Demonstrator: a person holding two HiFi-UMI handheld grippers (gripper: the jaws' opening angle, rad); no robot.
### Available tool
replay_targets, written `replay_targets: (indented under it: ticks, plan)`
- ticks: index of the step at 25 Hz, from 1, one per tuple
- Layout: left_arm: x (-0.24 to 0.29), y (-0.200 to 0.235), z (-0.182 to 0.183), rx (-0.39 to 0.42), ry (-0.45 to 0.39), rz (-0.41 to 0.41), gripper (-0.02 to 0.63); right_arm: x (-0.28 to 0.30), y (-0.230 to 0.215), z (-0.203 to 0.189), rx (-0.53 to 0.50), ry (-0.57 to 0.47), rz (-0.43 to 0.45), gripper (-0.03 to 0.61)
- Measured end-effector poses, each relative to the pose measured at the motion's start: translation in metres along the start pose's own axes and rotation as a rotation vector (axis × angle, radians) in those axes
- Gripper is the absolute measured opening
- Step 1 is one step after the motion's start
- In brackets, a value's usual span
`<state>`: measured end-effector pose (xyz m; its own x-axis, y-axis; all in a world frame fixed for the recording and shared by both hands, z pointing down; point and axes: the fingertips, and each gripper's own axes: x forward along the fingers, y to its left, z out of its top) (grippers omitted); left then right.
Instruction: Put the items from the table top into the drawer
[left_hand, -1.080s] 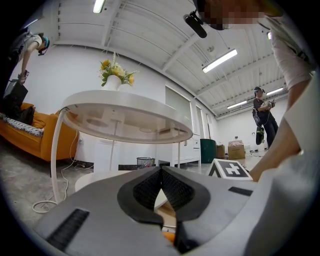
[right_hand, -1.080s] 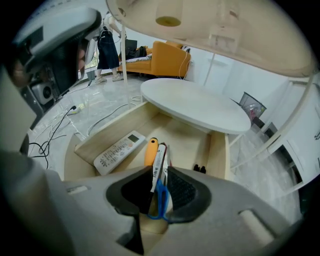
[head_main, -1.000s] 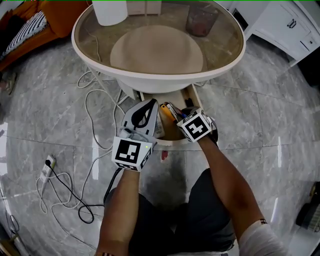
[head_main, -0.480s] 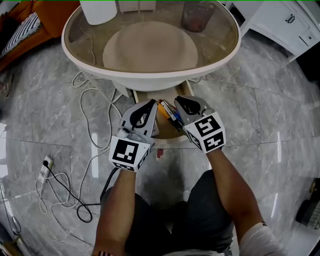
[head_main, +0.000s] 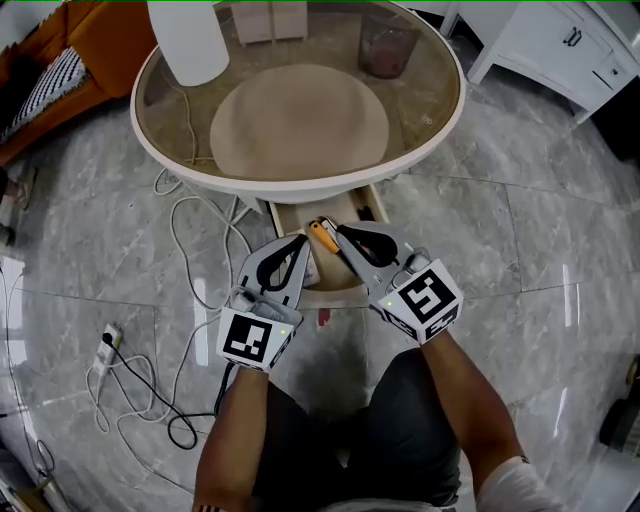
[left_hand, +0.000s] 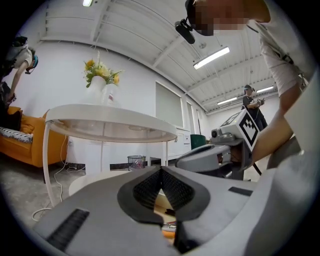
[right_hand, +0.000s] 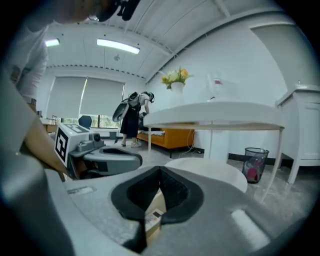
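Observation:
The round glass-topped table (head_main: 440, 130) has its drawer (head_main: 318, 290) pulled out below the near edge. An orange item (head_main: 322, 238) and dark pens lie in the drawer. On the table top stands a white vase (head_main: 188, 40) of flowers. My left gripper (head_main: 303, 241) (left_hand: 160, 170) is held level over the drawer's left side, shut and empty. Over the drawer's right side, my right gripper (head_main: 339, 232) (right_hand: 160, 170) has just been closing; its pads now meet with nothing between them. Each gripper shows in the other's view: right gripper (left_hand: 220, 157), left gripper (right_hand: 107, 157).
White and black cables (head_main: 180, 250) and a power strip (head_main: 108, 335) lie on the marble floor at left. An orange sofa (head_main: 70, 45) stands at far left, a white cabinet (head_main: 560, 45) at far right. A mesh waste bin (right_hand: 255, 162) sits beyond the table.
The right gripper has risen out of the drawer, tilted up toward level, and shut its jaws with nothing in them. The left gripper shifted slightly.

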<state>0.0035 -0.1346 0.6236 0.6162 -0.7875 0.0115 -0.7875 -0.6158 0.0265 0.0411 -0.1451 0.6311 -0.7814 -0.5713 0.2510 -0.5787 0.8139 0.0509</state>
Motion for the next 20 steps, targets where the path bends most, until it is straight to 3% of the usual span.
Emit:
replay_targets:
  ticks: [11, 20]
  plan:
    - [-0.021, -0.009, 0.092, 0.038, -0.048, -0.029, 0.0, -0.027, 0.03, 0.101, -0.044, -0.214, 0.074, 0.0]
    - [-0.032, -0.005, 0.186, 0.028, -0.027, 0.002, 0.0, -0.047, 0.031, 0.202, -0.004, -0.233, 0.083, 0.0]
